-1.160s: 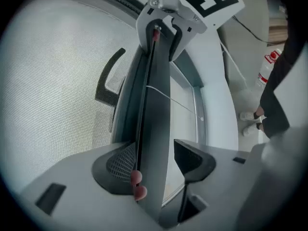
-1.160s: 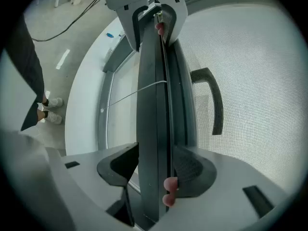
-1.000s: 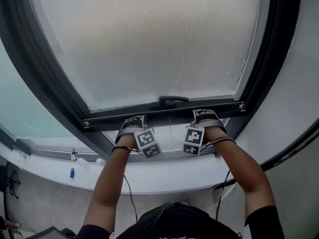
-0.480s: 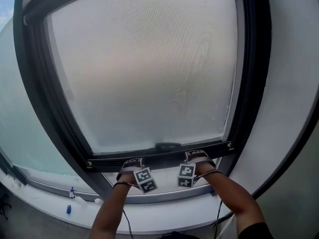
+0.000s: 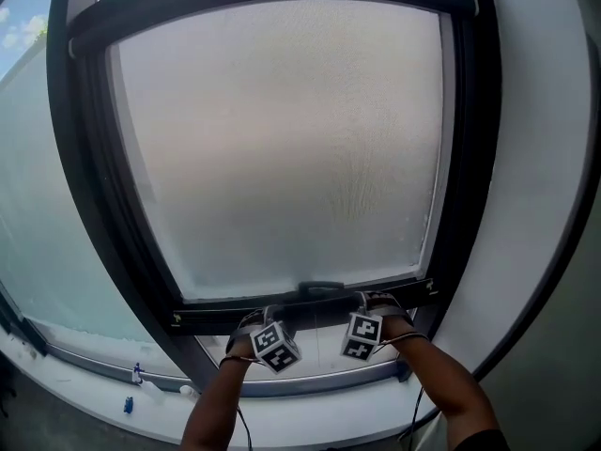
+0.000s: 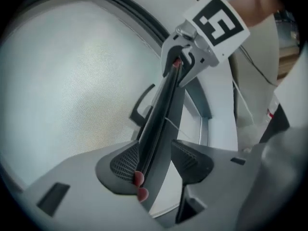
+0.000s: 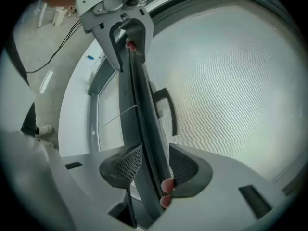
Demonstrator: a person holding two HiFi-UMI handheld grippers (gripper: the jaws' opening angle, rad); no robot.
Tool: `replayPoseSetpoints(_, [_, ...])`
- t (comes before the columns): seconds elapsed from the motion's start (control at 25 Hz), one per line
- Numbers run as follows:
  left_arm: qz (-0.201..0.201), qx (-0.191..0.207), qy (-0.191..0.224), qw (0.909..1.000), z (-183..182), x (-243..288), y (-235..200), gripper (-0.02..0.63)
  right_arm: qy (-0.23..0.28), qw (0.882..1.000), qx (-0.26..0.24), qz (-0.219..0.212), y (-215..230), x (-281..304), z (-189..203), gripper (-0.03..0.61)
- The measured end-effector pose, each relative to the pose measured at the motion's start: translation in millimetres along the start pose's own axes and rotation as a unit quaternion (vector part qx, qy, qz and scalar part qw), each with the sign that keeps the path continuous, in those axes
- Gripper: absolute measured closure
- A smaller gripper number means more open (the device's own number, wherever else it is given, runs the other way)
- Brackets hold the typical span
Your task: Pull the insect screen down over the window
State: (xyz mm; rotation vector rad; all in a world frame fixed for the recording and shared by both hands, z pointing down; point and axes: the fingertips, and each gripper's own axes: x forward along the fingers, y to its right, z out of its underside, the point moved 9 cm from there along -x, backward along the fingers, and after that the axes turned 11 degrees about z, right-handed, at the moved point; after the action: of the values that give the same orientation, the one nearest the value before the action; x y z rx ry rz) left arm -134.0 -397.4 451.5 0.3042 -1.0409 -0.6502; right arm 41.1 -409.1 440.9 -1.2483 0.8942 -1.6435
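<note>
The grey mesh insect screen (image 5: 282,148) covers most of the window opening. Its dark bottom bar (image 5: 211,318) carries a small handle (image 5: 319,289) and hangs a little above the lower window frame. My left gripper (image 5: 260,316) holds the bar left of the handle and my right gripper (image 5: 376,301) holds it right of the handle. Both pairs of jaws have just been closing, with the bar between them. In the left gripper view the bar (image 6: 163,105) runs between the pads of the left gripper (image 6: 155,163). In the right gripper view the right gripper (image 7: 151,165) clamps the bar (image 7: 142,109).
The dark window frame (image 5: 89,205) surrounds the screen. A white sill (image 5: 310,412) runs below, with small blue items (image 5: 129,405) at its left. A white wall (image 5: 535,158) stands at the right. Cables hang from both forearms.
The head view has tilted up, so the whole screen now shows. Both grippers have stayed at the bottom bar, have risen slightly, and their marker cubes have rolled a little.
</note>
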Motion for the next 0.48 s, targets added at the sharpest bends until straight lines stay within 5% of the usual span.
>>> replayPoseSetpoints(0.2, [-0.018, -0.106, 0.153, 0.9823, -14, -49, -2, 0.407, 0.052, 0.989, 0.12, 0.065, 30, -39, -22, 0.445])
replayPoseSetpoints(0.48, [-0.089, -0.187, 0.273, 0.9395, -9, -98, 5, 0.488, 0.104, 0.95, 0.249, 0.157, 36, -96, -46, 0.513])
